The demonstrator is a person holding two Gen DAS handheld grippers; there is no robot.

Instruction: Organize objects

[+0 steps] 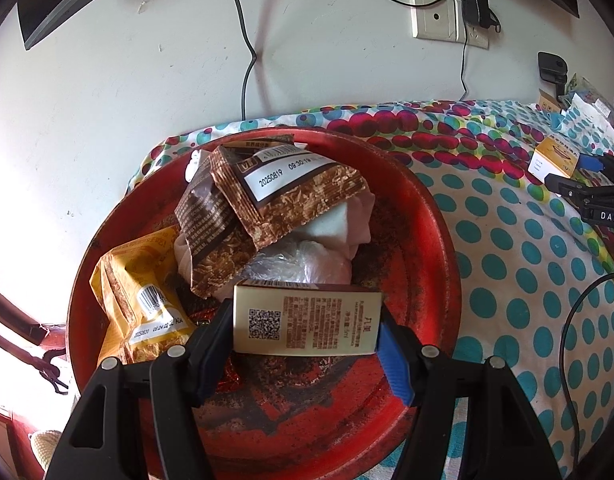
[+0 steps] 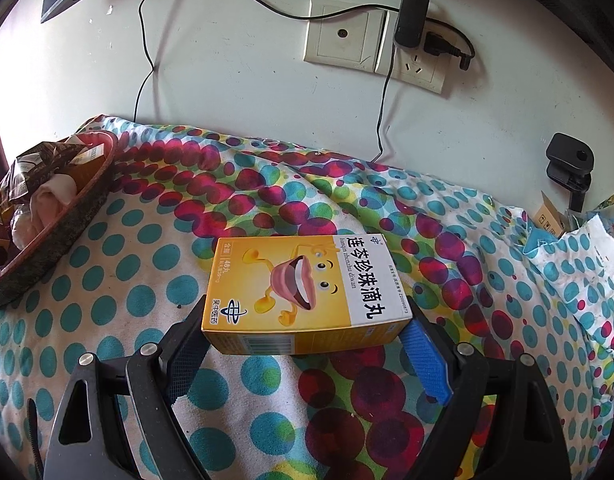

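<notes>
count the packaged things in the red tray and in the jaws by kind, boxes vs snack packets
Boxes: 2 (cream box held over the red tray, yellow box held over the dotted cloth)
Snack packets: 3 (two brown, one yellow)
Total: 5

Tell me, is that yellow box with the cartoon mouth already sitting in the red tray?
No. The yellow box is clamped in the right tongs above the dotted cloth, well apart from the red tray.
</notes>
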